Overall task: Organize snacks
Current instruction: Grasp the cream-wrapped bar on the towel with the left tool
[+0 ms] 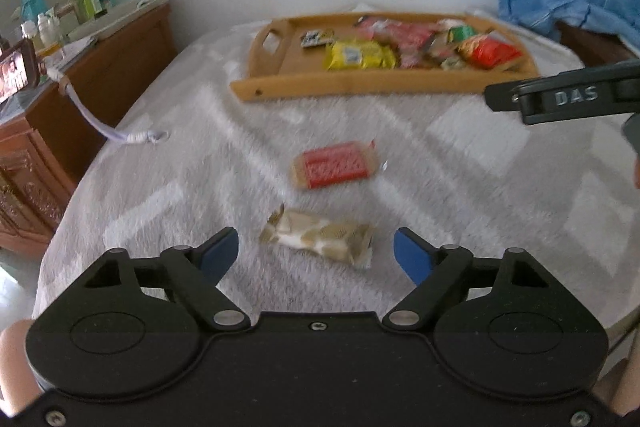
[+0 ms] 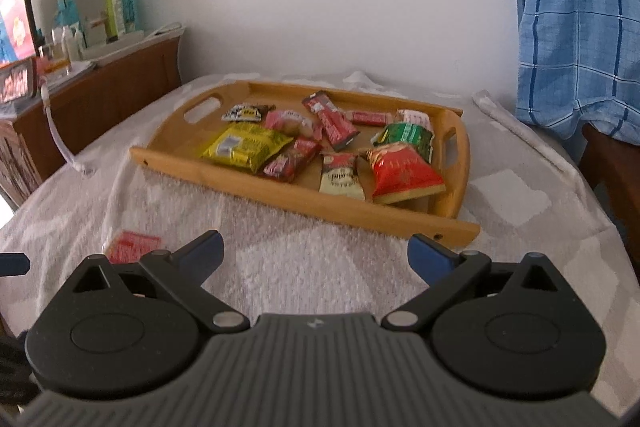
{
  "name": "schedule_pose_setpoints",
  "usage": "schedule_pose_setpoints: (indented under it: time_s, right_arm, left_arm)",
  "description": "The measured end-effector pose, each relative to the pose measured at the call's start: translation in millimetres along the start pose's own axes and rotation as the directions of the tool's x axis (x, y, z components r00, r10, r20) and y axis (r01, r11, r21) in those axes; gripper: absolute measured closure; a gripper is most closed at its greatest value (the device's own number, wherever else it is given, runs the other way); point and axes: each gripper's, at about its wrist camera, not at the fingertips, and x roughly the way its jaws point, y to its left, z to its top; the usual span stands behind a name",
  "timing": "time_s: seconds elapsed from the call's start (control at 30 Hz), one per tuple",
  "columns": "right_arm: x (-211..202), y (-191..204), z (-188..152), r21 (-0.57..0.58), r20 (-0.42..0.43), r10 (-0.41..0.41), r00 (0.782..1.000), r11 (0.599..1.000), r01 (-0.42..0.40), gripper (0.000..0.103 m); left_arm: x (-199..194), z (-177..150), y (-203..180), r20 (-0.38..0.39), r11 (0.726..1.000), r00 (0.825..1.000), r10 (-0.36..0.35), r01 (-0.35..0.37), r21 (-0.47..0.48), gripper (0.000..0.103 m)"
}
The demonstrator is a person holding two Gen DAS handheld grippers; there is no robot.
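A wooden tray (image 1: 360,83) (image 2: 280,199) with several snack packs stands at the back of the towel-covered table. A red biscuit pack (image 1: 334,165) (image 2: 130,246) and a beige wafer pack (image 1: 320,239) lie loose on the towel in front of it. My left gripper (image 1: 316,253) is open and empty, its blue fingertips to either side of the beige pack, just short of it. My right gripper (image 2: 314,253) is open and empty above bare towel in front of the tray; it shows at the right edge of the left wrist view (image 1: 560,95).
A wooden cabinet (image 1: 92,79) with bottles and a phone stands left of the table. A blue checked shirt (image 2: 580,27) hangs over a chair at the back right. A white cord (image 1: 132,135) lies on the towel's left edge.
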Motion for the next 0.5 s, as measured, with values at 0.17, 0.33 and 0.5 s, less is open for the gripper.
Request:
schedule_pose_setpoints:
  time_s: [0.17,0.33,0.5]
  right_arm:
    - [3,6,-8,-0.021,-0.022,0.005,1.0,1.0,-0.005,0.0]
    - [8,12,-9,-0.048,-0.034,0.013,0.999,0.999,-0.015,0.0]
    - [14,19,-7,-0.072,-0.042,0.029,0.999,0.997,-0.032,0.0]
  left_arm:
    - [23,1,4,-0.091,0.999,0.996,-0.008,0.004,-0.041,0.034]
    - [39,10,15,-0.119,0.988,0.99,-0.077,0.06,-0.144,0.051]
    - [41,19,23,-0.086,0.979,0.991,-0.106,0.089,-0.185,0.094]
